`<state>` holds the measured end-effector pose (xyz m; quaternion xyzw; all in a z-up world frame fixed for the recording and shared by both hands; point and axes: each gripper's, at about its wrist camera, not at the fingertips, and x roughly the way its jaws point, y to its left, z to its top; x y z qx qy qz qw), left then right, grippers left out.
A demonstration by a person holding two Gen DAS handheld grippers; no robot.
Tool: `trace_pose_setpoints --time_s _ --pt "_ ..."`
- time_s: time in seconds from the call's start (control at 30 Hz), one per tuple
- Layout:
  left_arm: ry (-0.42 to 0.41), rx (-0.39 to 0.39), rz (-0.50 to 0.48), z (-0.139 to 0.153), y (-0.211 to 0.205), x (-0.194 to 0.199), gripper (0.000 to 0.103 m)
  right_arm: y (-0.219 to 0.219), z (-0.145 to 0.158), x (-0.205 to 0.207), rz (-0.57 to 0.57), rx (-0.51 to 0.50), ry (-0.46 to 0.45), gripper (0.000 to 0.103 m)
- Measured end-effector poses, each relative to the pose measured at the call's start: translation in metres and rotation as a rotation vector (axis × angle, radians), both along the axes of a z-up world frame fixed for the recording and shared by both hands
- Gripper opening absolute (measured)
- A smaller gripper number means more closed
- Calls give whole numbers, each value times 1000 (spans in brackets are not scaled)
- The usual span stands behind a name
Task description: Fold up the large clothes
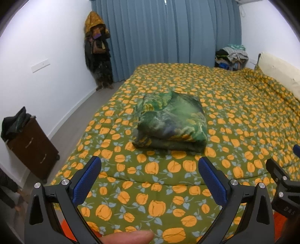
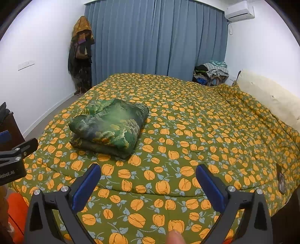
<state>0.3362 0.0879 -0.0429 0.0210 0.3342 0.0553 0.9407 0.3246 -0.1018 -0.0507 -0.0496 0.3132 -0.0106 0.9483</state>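
folded garment (image 1: 171,122) flat on bed (image 1: 234,116) | long axis unclear | left gripper (image 1: 150,164), right gripper (image 2: 148,171) jaws wide, empty

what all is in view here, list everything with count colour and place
folded garment: one, green print, on the bedspread ahead of both tools
bedspread: one, olive with orange flowers, covering the bed
curtain: blue, back wall
hanging clothes: dark and mustard, left corner
clothes pile: one, mixed, far right of the bed
air conditioner: one, white, top right
cabinet: one, brown, left wall
left tool: blue pads, open
right tool: blue pads, open
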Motion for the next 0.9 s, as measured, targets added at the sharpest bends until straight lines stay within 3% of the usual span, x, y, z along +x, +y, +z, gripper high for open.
trace_pose_setpoints --time_s 0.67,0.9 --pt "-9 -7 -22 0 -2 -5 102 9 -1 -5 45 -17 11 103" --pt "-47 5 -54 6 -9 -11 102 7 0 -5 40 -11 9 103"
